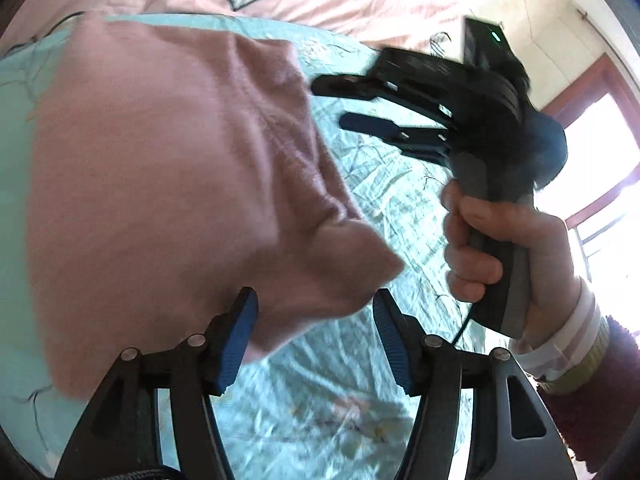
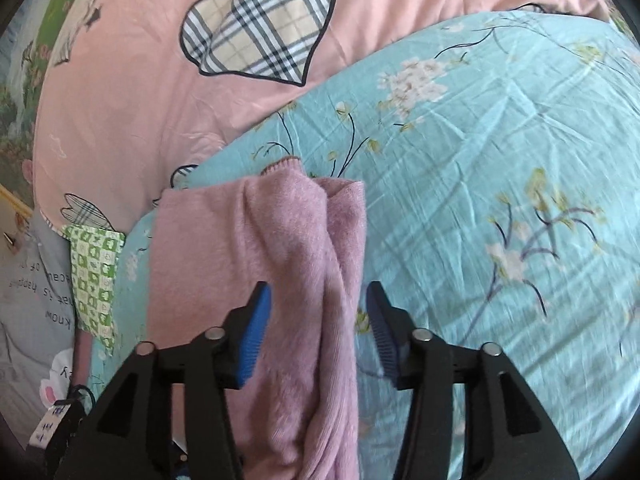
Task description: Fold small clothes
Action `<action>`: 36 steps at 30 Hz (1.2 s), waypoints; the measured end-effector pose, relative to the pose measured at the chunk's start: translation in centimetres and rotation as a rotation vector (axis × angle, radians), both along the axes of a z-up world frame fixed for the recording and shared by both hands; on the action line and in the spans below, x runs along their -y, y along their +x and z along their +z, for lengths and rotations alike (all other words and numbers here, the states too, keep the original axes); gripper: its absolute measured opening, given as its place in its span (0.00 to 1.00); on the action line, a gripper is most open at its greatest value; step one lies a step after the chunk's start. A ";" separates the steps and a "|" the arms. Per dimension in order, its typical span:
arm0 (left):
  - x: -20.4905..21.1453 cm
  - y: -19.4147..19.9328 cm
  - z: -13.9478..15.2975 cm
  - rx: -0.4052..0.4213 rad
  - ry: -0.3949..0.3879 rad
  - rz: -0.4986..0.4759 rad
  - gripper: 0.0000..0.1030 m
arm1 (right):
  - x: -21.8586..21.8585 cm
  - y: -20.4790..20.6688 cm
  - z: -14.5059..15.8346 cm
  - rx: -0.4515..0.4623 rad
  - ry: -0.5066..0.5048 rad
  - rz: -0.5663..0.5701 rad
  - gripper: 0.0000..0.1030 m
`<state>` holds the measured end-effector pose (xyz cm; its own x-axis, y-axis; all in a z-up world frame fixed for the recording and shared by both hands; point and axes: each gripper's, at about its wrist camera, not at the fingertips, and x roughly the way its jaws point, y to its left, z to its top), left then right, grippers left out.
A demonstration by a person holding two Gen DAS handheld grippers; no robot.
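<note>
A small pink knit garment point(image 1: 168, 184) lies on the teal floral sheet point(image 1: 360, 392). In the left wrist view my left gripper point(image 1: 316, 312) is open, and a corner of the garment lies between its blue pads without being held. My right gripper point(image 1: 340, 104) shows in the same view, open, just right of the garment's far edge, held by a hand point(image 1: 492, 248). In the right wrist view my right gripper point(image 2: 318, 304) is open above a bunched fold of the garment point(image 2: 256, 248); its jaws stand apart on either side.
A pink duvet with a plaid heart point(image 2: 260, 24) lies beyond the teal sheet point(image 2: 500, 160). A green patterned cloth point(image 2: 94, 280) and a grey printed cloth point(image 2: 32, 300) lie at the left. A bright window point(image 1: 600, 184) is at the right.
</note>
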<state>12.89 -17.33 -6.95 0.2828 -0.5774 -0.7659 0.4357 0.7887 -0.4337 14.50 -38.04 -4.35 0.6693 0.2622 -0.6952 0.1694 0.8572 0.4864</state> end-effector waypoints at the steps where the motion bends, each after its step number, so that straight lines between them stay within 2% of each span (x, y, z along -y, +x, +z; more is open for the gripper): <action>1: -0.7 -0.2 0.1 -0.004 0.000 0.011 0.59 | -0.1 -0.5 0.1 0.003 0.003 -0.002 0.55; 10: -9.2 -1.8 1.3 -0.009 -0.006 0.144 0.60 | -1.0 -3.9 -0.5 -0.040 0.058 -0.014 0.63; 13: -12.4 -0.9 1.3 -0.032 -0.010 0.217 0.61 | -1.6 -4.5 -0.8 -0.040 0.054 0.001 0.70; 17: -14.7 1.5 1.0 -0.056 -0.034 0.266 0.61 | -1.8 -4.1 -1.5 -0.059 0.057 0.014 0.72; 19: -15.2 2.5 1.2 -0.061 -0.046 0.281 0.62 | -1.7 -3.7 -1.7 -0.063 0.066 0.016 0.72; 21: -15.4 4.0 1.2 -0.065 -0.062 0.288 0.68 | -1.5 -3.3 -1.9 -0.064 0.075 0.020 0.73; 22: -15.6 4.7 1.2 -0.065 -0.065 0.294 0.68 | -1.4 -3.0 -2.0 -0.066 0.077 0.025 0.73; 27: -13.7 9.1 0.8 -0.063 -0.075 0.317 0.74 | -1.1 -1.5 -2.7 -0.083 0.090 0.052 0.74; 36: -13.1 14.5 -2.0 -0.151 -0.102 0.350 0.78 | -0.1 1.2 -3.4 -0.077 0.128 0.083 0.74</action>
